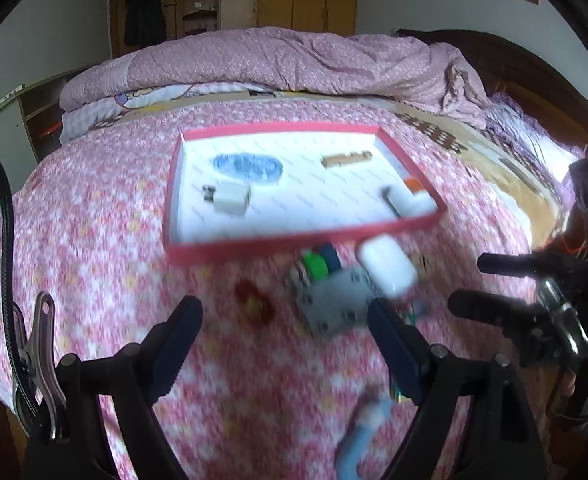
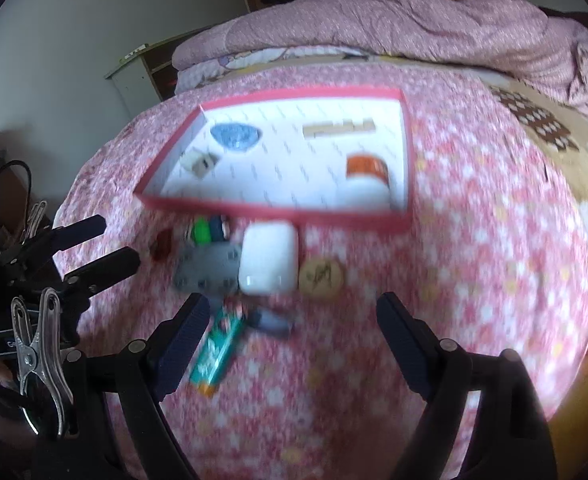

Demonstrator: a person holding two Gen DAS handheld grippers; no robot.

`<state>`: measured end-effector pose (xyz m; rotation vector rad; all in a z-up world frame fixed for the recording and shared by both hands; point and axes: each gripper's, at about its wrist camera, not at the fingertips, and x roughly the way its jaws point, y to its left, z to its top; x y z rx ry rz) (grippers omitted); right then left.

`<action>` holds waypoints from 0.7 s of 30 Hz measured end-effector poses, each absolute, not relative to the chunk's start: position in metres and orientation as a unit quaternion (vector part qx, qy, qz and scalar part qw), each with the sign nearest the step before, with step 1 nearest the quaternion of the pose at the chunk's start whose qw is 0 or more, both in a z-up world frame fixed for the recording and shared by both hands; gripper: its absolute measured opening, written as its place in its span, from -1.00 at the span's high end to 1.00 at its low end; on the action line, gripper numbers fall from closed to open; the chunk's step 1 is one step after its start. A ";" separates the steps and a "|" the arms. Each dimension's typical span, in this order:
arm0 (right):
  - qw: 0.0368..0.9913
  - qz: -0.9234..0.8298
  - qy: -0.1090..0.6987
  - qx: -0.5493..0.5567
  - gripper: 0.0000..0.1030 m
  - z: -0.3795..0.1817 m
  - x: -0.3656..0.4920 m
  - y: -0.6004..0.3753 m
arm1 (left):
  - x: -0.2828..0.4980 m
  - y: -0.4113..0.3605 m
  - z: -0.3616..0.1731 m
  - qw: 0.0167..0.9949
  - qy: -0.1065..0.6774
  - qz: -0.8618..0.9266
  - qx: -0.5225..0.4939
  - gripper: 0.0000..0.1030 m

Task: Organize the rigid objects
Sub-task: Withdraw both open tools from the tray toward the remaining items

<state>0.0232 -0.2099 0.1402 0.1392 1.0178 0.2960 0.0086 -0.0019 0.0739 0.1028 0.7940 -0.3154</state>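
On the pink floral bedspread (image 1: 94, 240), a shallow red-rimmed tray (image 1: 254, 246) with a white floor is laid flat. Inside it are seen a white charger plug (image 1: 232, 197), a blue oval object (image 1: 250, 167), a wooden block (image 1: 346, 159) and a white bottle with an orange label (image 2: 367, 178). Just in front of the tray's near rim a cluster of loose items is spread: a white rounded case (image 2: 269, 258), a grey plate (image 2: 210, 270) touching it, a green and a dark blue piece (image 2: 208, 230), a dark red object (image 2: 162, 244), a round wooden disc (image 2: 321, 276), a teal tube (image 2: 218, 350) and a small dark grey object (image 2: 270, 322).

The left gripper (image 1: 286, 322) is held wide apart above the bedspread, nothing being grasped; its right finger (image 1: 393, 344) is seen beside the grey plate, though contact cannot be judged through the blur. The right gripper (image 2: 294, 320) is likewise spread wide and empty, hovering over the teal tube and the small dark grey object.
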 end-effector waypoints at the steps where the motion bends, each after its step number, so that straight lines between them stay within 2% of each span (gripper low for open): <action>1: 0.860 0.133 0.489 0.066 -0.70 0.138 0.019 -0.210 | 0.006 -0.002 0.071 0.908 0.387 -0.153 0.053 -0.71; 21: 0.848 0.107 0.519 0.028 -0.69 0.108 -0.033 -0.203 | -0.049 -0.005 0.035 0.887 0.424 -0.173 0.065 -0.66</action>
